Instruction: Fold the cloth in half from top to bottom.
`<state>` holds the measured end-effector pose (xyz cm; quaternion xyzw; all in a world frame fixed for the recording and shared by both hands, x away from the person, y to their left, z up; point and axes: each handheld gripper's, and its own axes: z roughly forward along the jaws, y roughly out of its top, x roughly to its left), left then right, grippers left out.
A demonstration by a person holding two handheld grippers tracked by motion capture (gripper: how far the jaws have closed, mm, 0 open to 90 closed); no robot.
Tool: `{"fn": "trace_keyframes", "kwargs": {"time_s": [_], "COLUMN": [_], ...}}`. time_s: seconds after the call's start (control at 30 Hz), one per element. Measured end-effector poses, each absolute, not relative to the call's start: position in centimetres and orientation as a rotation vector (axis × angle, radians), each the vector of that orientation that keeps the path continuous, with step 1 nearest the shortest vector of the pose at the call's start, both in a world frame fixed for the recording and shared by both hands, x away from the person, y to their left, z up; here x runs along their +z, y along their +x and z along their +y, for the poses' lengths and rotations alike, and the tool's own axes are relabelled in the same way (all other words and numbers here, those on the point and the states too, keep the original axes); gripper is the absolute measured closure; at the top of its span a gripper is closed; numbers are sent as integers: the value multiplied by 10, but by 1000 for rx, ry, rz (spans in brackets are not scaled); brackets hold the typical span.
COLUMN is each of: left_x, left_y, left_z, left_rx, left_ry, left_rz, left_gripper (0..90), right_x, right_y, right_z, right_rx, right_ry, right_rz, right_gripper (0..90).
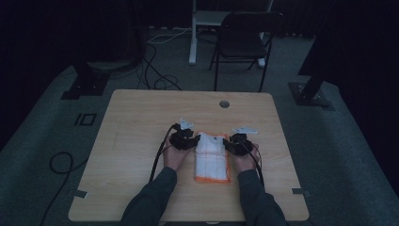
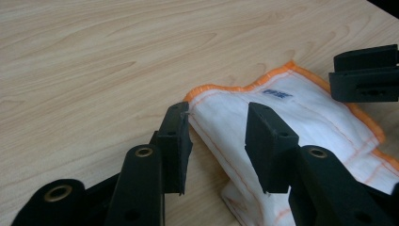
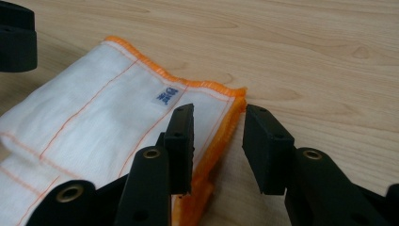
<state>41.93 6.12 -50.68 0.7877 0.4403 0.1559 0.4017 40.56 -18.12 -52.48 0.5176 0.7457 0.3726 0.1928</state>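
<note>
Left gripper (image 2: 216, 141), right gripper (image 3: 214, 146) spread astride folded cloth (image 1: 212, 157) corners; blue label (image 3: 165, 96) unreadable.

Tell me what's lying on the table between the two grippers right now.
A folded white cloth with orange edging lies between the left gripper and the right gripper, as the high view shows. Both grippers' jaws stand open at its far corners.

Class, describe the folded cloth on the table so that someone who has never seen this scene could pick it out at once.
Start at the wooden table and look to its near middle, between the person's two hands. There, between the left tongs and the right tongs, lies the cloth, folded into a long strip. It is white with a bright orange stitched border and a small blue label.
</note>
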Motion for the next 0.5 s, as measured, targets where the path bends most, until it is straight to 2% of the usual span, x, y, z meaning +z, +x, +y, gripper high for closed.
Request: {"fn": "trace_keyframes", "kwargs": {"time_s": [0.3, 0.5], "left_x": [-516, -524], "left_y": [431, 435], "left_z": [53, 48], "left_rx": [393, 372], "left_ry": [1998, 2028], "left_rz": [1153, 1190], "left_gripper": [560, 560], "right_x": [-533, -537], "right_y": [418, 420], "right_z": [-175, -175], "right_rx": [1023, 1008], "right_ry": [1489, 1497], "right_rz": [2103, 2120], "right_gripper": [614, 612]}}
